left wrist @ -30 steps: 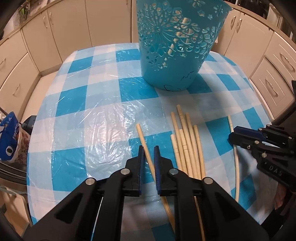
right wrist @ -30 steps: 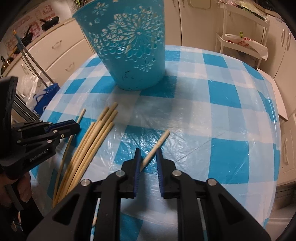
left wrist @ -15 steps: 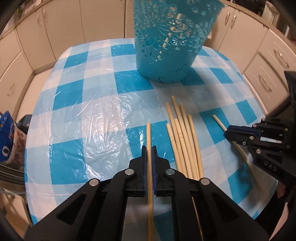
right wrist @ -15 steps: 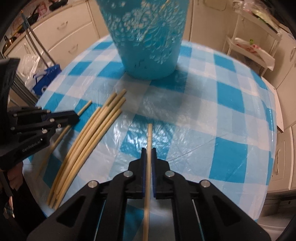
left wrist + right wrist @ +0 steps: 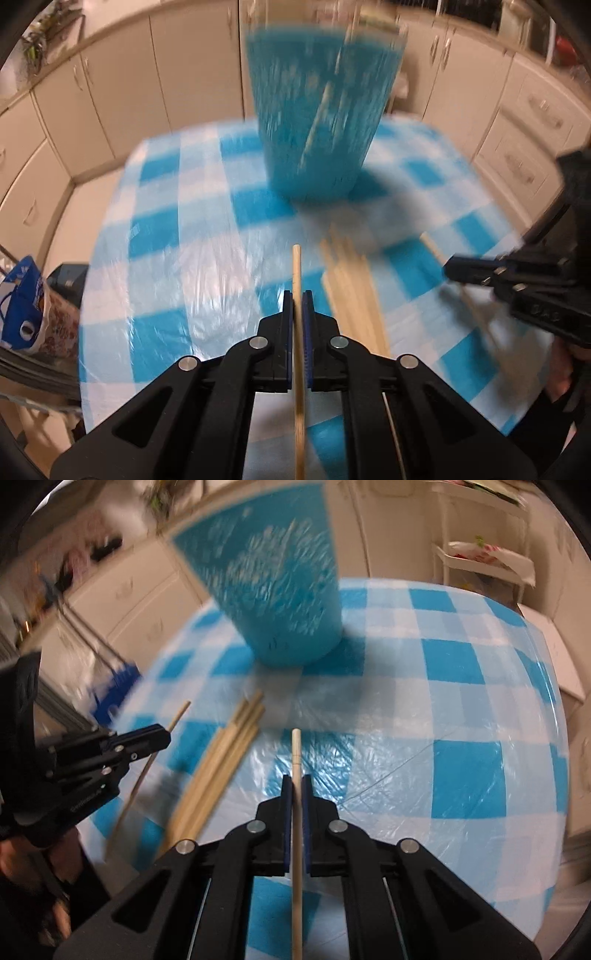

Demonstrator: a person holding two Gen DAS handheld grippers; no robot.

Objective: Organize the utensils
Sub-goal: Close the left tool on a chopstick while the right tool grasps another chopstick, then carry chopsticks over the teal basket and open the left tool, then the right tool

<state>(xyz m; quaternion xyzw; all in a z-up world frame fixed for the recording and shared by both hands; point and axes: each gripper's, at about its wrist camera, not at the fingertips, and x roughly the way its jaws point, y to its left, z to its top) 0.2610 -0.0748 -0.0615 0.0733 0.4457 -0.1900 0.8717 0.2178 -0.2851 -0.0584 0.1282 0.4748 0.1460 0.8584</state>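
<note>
My left gripper (image 5: 297, 295) is shut on a pale wooden chopstick (image 5: 296, 266) that sticks out ahead of its blue pads, lifted off the table. My right gripper (image 5: 296, 779) is shut on another chopstick (image 5: 296, 749), also raised. A bundle of several chopsticks (image 5: 351, 280) (image 5: 221, 753) lies on the blue-checked tablecloth between the two grippers. A tall turquoise lattice basket (image 5: 321, 118) (image 5: 280, 594) stands at the far side of the table with at least one chopstick inside. Each view shows the other gripper (image 5: 458, 267) (image 5: 159, 736) at its edge, holding its stick.
The round table (image 5: 461, 709) is covered in clear plastic over blue and white checks. Cream cabinets (image 5: 110, 81) ring the room. A blue and white bag (image 5: 22, 306) sits low on the left. A white rack (image 5: 480, 561) stands at the far right.
Both grippers closed on a chopstick each, turning them in line with the fingers, and lifted them off the cloth. The basket now appears farther and lower in both views.
</note>
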